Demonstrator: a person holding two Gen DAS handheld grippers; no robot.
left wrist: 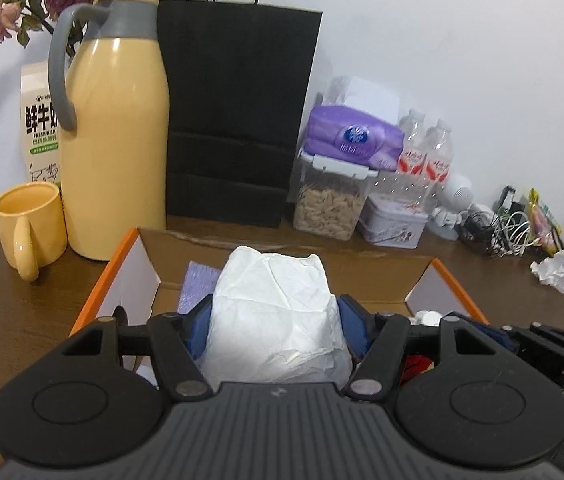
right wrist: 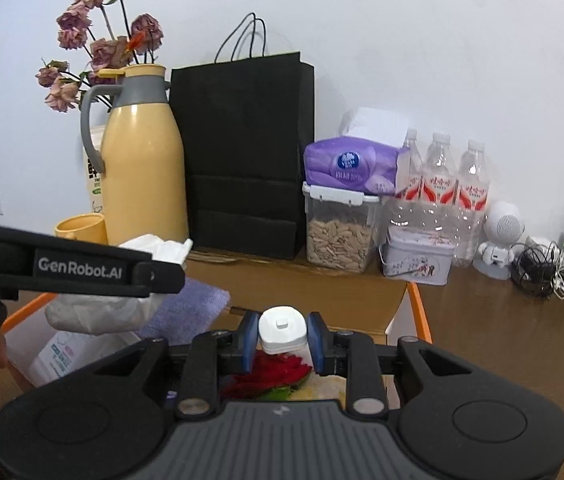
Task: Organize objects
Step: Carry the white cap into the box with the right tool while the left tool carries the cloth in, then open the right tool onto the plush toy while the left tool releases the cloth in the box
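Note:
My left gripper (left wrist: 274, 320) is shut on a white crumpled tissue pack (left wrist: 274, 320) and holds it over the open orange-edged cardboard box (left wrist: 98, 292). In the right wrist view the left gripper (right wrist: 154, 280) shows at the left with the white pack (right wrist: 94, 312) in it. My right gripper (right wrist: 283, 338) is shut on a small white bottle cap (right wrist: 283, 330), over the same box (right wrist: 417, 308). A purple cloth (right wrist: 190, 312) and a red-and-green packet (right wrist: 274, 376) lie inside the box.
On the brown table stand a yellow thermos (left wrist: 114, 132), yellow mug (left wrist: 28, 228), milk carton (left wrist: 40, 128), black paper bag (left wrist: 234, 120), clear container of seeds (left wrist: 329, 208) with purple tissues on top, water bottles (right wrist: 441, 184), a tin (right wrist: 417, 260), cables (right wrist: 561, 268) and crumpled paper (left wrist: 555, 270).

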